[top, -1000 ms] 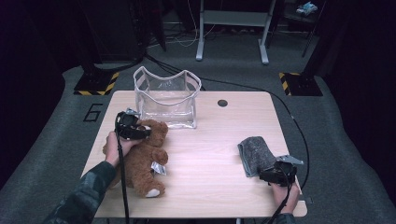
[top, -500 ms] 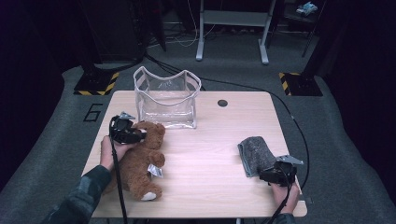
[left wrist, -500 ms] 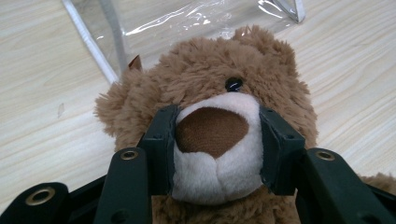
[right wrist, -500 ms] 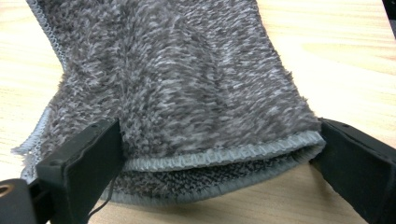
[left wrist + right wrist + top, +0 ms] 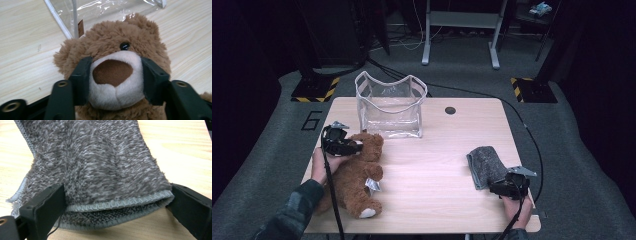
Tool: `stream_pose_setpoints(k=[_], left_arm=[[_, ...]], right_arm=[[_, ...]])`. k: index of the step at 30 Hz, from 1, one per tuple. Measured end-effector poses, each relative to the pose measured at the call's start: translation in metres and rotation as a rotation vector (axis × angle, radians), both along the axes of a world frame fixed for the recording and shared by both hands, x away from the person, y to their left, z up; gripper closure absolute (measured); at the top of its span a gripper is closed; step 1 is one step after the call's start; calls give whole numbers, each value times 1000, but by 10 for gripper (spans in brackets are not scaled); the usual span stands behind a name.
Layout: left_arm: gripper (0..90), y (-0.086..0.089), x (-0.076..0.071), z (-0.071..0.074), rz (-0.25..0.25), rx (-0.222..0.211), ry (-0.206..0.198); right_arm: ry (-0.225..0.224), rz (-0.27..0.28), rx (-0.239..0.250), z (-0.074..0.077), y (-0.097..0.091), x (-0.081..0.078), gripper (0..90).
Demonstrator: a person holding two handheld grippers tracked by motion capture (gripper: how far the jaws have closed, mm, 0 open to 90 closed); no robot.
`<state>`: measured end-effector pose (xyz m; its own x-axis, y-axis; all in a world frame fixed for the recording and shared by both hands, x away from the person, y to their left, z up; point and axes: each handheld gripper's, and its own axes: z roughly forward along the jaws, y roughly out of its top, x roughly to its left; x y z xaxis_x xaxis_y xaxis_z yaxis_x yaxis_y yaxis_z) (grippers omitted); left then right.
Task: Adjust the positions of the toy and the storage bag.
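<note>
The table (image 5: 437,150) carries a clear bag (image 5: 389,105), a bear (image 5: 354,172) and a grey cloth (image 5: 487,165). The bag stands just beyond the left claw (image 5: 354,147), open upward. That claw's jaws stand apart, one on each side of the bear's muzzle (image 5: 113,80), not visibly squeezing it. The bear's body trails back toward the person. The right claw (image 5: 497,189) has its jaws spread around the folded cloth's near edge (image 5: 117,206), the cloth running away ahead of it.
</note>
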<state>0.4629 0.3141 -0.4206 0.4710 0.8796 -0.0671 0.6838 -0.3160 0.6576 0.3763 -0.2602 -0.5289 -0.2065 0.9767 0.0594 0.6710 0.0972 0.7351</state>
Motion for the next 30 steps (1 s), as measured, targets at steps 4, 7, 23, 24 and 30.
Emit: stream_pose_setpoints(k=[4,7,23,24,30], left_arm=[[339,-5,3,8,15,-41,-19],[284,-6,9,21,34,-69,-46],[236,-11,73,92,127,-59,-181],[237,-11,73,92,127,-59,-181],[257,-18,104,102,176,-18,-171]], right_arm=[[0,0,-1,0,0,0,25],[0,0,-1,0,0,0,25],[0,0,-2,0,0,0,24],[0,0,-2,0,0,0,24],[1,0,-3,0,0,0,24]])
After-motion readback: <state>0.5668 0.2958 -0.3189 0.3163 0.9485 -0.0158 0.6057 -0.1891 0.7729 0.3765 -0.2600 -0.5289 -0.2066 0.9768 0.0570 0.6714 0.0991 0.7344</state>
